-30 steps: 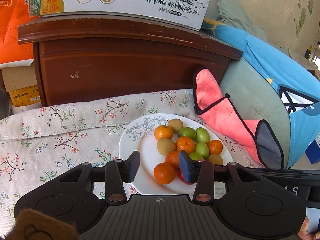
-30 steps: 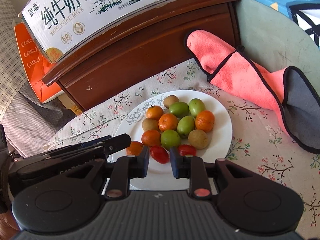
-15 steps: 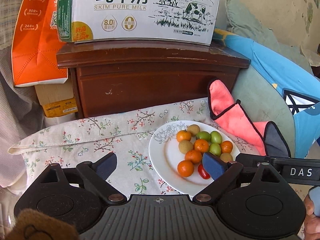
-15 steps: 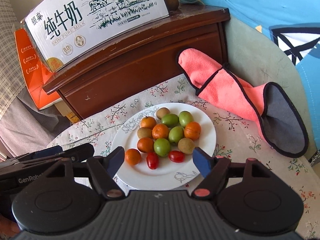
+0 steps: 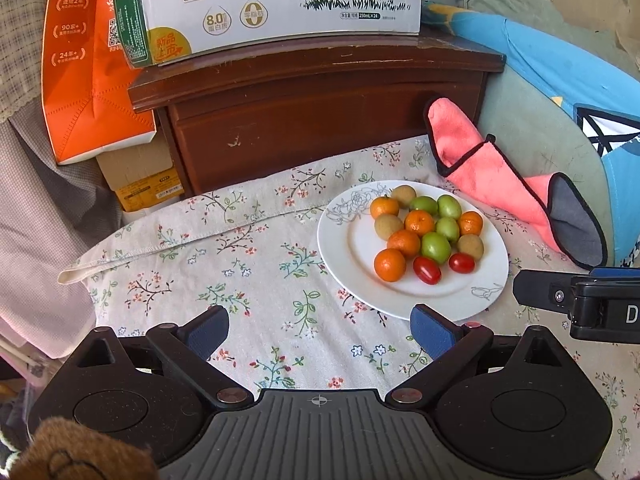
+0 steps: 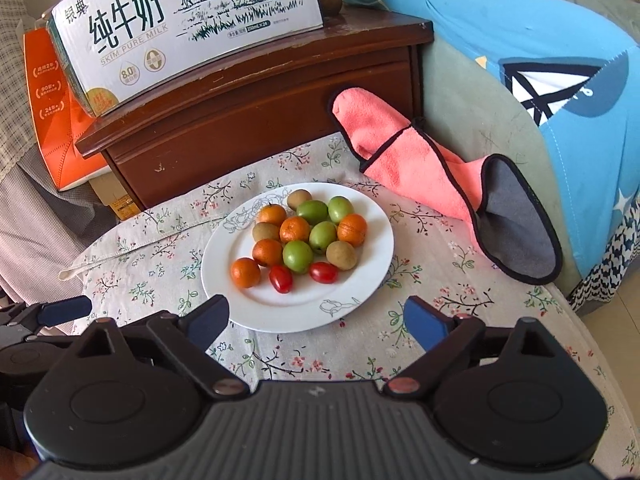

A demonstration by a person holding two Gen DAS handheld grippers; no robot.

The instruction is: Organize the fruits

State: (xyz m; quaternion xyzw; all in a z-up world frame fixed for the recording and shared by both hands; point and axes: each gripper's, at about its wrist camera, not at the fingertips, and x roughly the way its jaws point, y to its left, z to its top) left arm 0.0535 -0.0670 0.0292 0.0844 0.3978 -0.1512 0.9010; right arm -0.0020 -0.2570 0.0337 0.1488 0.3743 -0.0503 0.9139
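A white plate point(image 5: 340, 248) point(image 6: 224, 276) on the floral cloth holds a cluster of small oranges point(image 5: 390, 265), green fruits point(image 5: 436, 247), brownish fruits point(image 5: 388, 227) and two red cherry tomatoes point(image 5: 427, 270) point(image 6: 281, 279). My left gripper point(image 5: 320, 326) hovers over the cloth at the plate's near left. Its jaws are opening wide and nothing is between them. My right gripper point(image 6: 318, 318) hangs just short of the plate's near rim, its jaws also opening and empty. Each gripper shows at the edge of the other's view: the right gripper point(image 5: 560, 300) and the left gripper point(image 6: 60, 314).
A dark wooden cabinet point(image 5: 320, 120) with a milk carton box point(image 5: 280, 0) on top stands behind the cloth. An orange bag point(image 5: 88, 80) leans at its left. A pink cloth with a grey lining point(image 6: 440, 176) lies right of the plate, against a blue and green cushion point(image 6: 540, 60).
Both grippers drew back and up from the plate, and their jaws spread from nearly shut to wide. The fruit once between the fingers now lies on the plate.
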